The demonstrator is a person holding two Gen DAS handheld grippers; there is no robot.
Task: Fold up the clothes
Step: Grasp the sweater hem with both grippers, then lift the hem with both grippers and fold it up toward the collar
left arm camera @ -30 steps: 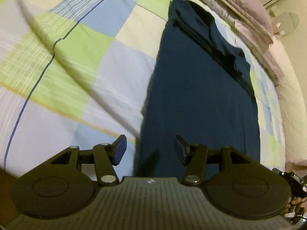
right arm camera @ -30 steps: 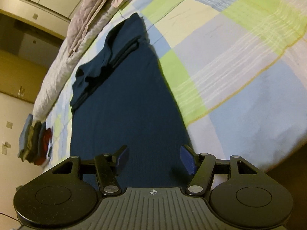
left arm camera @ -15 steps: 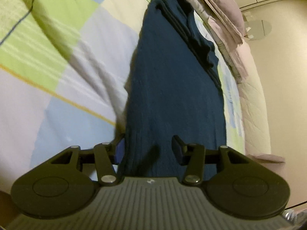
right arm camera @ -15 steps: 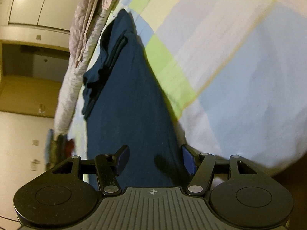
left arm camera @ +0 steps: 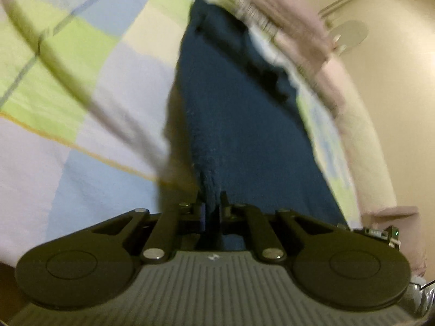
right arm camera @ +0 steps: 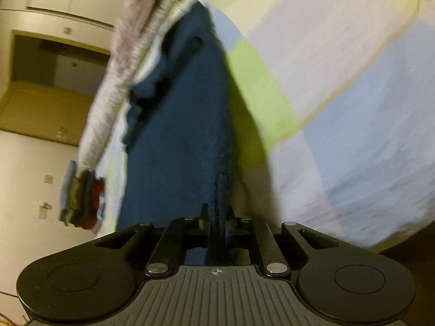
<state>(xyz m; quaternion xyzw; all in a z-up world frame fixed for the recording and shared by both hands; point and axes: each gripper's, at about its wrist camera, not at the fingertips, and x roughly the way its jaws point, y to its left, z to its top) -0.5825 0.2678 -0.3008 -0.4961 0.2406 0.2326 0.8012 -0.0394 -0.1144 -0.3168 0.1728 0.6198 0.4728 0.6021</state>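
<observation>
Checked bedding in pale blue, green and cream [left arm camera: 89,87] carries the long dark navy folded garment [left arm camera: 239,125], which lies flat. Both sets of jaws have just been closing: the left gripper [left arm camera: 212,203] now pinches the garment's near left corner, the right gripper [right arm camera: 217,217] its near right corner, where a second ago both gaped.

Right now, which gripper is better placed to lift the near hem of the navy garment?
Neither alone: left gripper and right gripper each pinch a near corner of the navy garment.
</observation>
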